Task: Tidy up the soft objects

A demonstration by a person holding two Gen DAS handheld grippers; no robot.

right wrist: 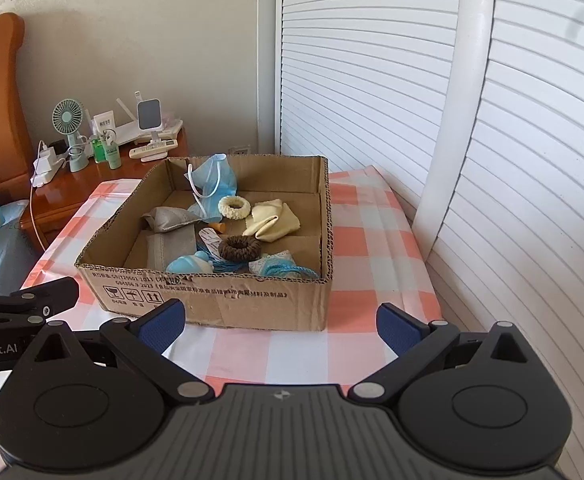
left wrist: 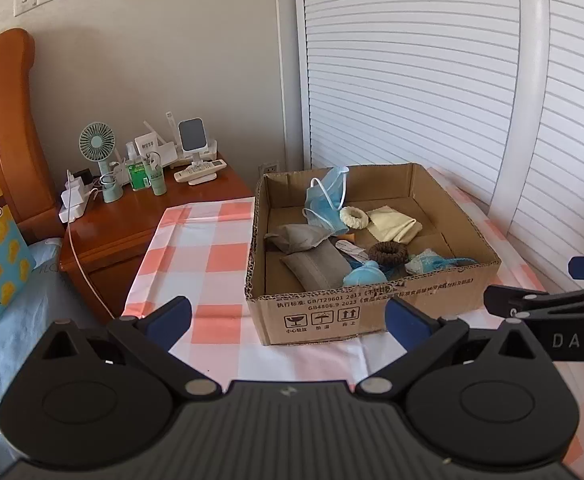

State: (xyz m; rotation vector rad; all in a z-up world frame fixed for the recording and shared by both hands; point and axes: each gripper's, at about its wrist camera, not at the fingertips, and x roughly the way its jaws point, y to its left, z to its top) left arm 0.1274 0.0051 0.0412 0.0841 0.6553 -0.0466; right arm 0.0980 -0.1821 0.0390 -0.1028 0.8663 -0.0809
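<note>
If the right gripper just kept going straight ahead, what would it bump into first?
Probably the cardboard box. The right gripper is open and empty, pointing at the box's near wall across a bit of checkered tablecloth. Depth is hard to judge, so it might skim over the rim instead.

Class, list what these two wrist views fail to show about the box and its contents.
- Cardboard box floor near its front wall: hidden by that wall, both views.
- Small orange item: mostly covered by the blue face mask; identity unclear.
- Box print: too small to read, right wrist view.
- Right gripper in left view: cut off by the edge.
</note>
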